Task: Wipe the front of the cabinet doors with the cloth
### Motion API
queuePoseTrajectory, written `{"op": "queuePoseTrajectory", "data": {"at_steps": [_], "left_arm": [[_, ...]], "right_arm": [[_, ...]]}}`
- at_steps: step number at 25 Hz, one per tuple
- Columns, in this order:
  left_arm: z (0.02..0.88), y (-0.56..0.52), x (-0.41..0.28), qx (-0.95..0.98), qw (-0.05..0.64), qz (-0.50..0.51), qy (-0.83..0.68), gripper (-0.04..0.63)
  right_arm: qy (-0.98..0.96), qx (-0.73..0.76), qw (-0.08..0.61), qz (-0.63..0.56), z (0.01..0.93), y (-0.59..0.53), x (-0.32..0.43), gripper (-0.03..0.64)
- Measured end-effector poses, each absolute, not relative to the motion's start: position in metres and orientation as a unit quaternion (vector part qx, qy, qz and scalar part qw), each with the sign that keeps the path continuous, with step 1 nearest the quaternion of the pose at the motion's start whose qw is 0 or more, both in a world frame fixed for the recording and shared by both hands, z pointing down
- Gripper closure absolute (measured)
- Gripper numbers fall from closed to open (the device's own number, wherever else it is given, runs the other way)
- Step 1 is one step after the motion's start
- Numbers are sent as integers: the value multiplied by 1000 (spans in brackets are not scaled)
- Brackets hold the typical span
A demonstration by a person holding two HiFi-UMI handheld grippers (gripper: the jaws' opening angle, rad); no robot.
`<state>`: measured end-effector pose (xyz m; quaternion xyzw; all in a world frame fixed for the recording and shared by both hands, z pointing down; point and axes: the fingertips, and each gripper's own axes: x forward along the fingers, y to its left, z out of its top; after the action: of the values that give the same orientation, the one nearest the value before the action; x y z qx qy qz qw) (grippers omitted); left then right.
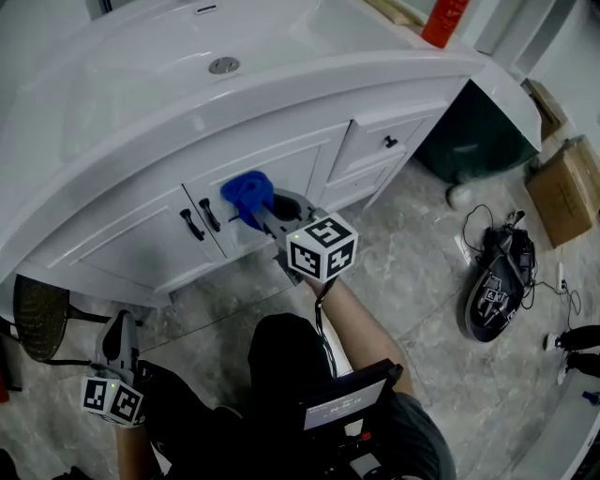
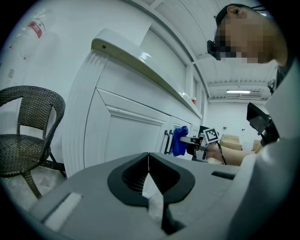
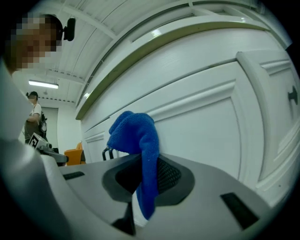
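A blue cloth (image 1: 247, 193) is bunched against the front of the right-hand white cabinet door (image 1: 291, 164), just right of the two black handles (image 1: 201, 219). My right gripper (image 1: 261, 214) is shut on the cloth; in the right gripper view the cloth (image 3: 138, 143) hangs out from between the jaws, close to the door panel (image 3: 201, 136). My left gripper (image 1: 119, 330) is held low at the left, away from the cabinet, with its jaws closed together and nothing between them (image 2: 148, 165). The left gripper view also shows the cloth (image 2: 180, 140) at the doors, from the side.
A wicker chair (image 1: 37, 317) stands left of the vanity. Drawers (image 1: 388, 142) lie to the right of the doors, then a dark bin (image 1: 476, 136). A black bag with cables (image 1: 495, 281) and cardboard boxes (image 1: 568, 187) sit on the tiled floor. A red bottle (image 1: 445, 19) is on the counter.
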<state>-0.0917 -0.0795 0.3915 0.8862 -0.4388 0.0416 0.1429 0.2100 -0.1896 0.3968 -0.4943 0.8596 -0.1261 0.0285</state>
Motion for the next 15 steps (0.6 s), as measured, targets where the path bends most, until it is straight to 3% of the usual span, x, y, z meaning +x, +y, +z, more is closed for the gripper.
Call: {"op": "queuePoseTrajectory", "data": {"at_steps": [15], "left_arm": [[392,-86,-50,901,143,39,-407,592]], "right_arm": [[732,-668,26,-132,417,-184,389,565]]}}
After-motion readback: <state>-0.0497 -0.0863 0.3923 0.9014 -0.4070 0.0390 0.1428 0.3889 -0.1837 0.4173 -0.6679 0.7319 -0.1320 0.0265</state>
